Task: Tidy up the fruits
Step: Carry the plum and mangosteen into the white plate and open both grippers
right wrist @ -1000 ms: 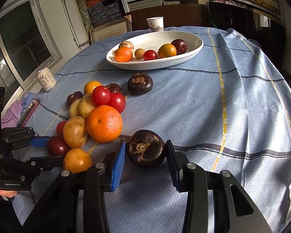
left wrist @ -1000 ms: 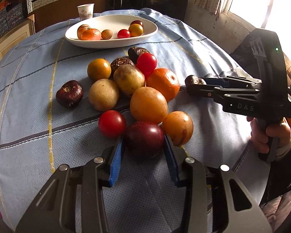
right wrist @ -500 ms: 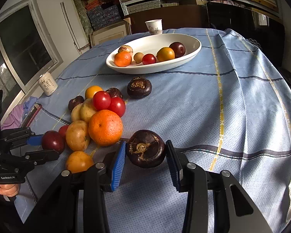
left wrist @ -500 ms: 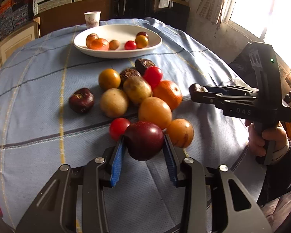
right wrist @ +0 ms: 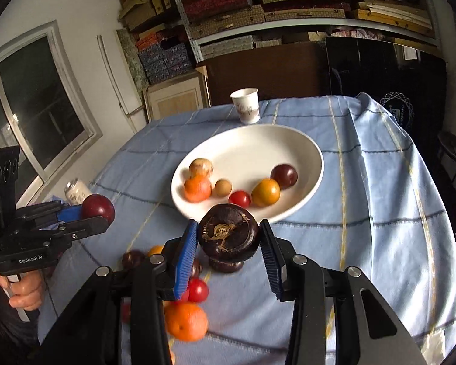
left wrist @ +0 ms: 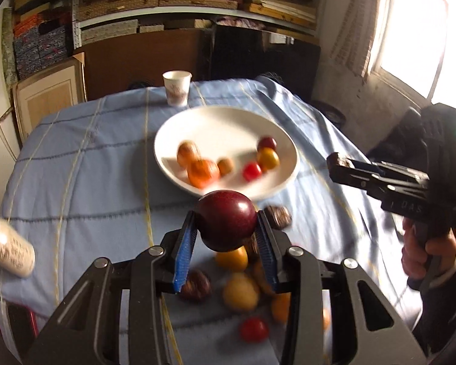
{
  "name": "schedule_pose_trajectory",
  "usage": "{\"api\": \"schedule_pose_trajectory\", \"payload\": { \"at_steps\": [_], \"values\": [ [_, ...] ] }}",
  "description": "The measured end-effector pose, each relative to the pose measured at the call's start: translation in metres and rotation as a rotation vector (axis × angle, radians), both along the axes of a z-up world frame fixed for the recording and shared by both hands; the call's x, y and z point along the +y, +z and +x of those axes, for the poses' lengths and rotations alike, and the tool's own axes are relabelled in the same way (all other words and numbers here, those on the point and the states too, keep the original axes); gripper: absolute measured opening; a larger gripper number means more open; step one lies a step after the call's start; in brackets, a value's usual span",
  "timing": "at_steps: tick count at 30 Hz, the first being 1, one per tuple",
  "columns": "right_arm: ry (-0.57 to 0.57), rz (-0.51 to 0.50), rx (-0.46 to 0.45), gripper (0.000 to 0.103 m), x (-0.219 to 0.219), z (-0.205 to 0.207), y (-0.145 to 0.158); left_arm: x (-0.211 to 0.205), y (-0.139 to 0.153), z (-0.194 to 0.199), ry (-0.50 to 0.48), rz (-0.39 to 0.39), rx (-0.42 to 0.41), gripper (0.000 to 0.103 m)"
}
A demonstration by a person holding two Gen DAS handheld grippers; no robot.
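Glossy smooth plum (left wrist: 226, 219); matt, wrinkled dark fruit (right wrist: 229, 233); glazed white bowl (right wrist: 301, 149) on woven blue tablecloth (right wrist: 380, 200).

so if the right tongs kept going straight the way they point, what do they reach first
Probably the white oval bowl, near its front rim: it lies straight ahead of the right tongs, which carry a dark brown wrinkled fruit. Depth is unclear, so the blue tablecloth just short of it is possible.

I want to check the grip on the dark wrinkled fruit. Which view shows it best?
The right wrist view: the wrinkled fruit sits large and sharp between the right gripper pads. The left wrist view shows only that gripper side-on, with a sliver of fruit at its tip.
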State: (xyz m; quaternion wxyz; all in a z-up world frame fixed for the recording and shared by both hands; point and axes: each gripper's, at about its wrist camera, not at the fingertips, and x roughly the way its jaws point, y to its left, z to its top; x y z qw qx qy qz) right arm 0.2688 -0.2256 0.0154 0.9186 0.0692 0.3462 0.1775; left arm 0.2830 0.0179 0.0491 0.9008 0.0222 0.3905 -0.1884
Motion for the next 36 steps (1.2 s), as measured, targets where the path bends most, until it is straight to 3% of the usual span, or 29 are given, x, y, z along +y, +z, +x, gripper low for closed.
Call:
{"api": "schedule_pose_trajectory", "payload": {
  "at_steps": [8,20,28,31,32,34,36],
  "values": [
    [-0.068,0.052,-0.006,0.042,0.016,0.077,-0.004,-0.023,0.005,0.095,0.071,0.011,-0.010,0.038],
    [-0.069,-0.053,0.064,0.042,0.046,0.142,-0.046,-0.012,-0.043,0.221,0.187,0.028,0.142,0.038],
    [-0.051,-0.062,0.096,0.042,0.055,0.153,-0.061,-0.026,-0.075,0.236,0.150,0.065,0.196,0.039],
    [-0.045,-0.059,0.082,0.049,0.057,0.150,-0.057,-0.025,-0.076,0.233,0.153,0.072,0.197,0.041],
    [-0.045,-0.062,0.073,0.050,0.057,0.148,-0.053,-0.023,-0.073,0.228,0.157,0.075,0.184,0.044],
    [-0.045,-0.065,0.052,0.052,0.056,0.141,-0.045,-0.018,-0.059,0.215,0.171,0.074,0.136,0.064],
    [-0.051,-0.072,0.035,0.055,0.055,0.131,-0.037,-0.016,-0.044,0.196,0.167,0.085,0.082,0.072]
  ]
}}
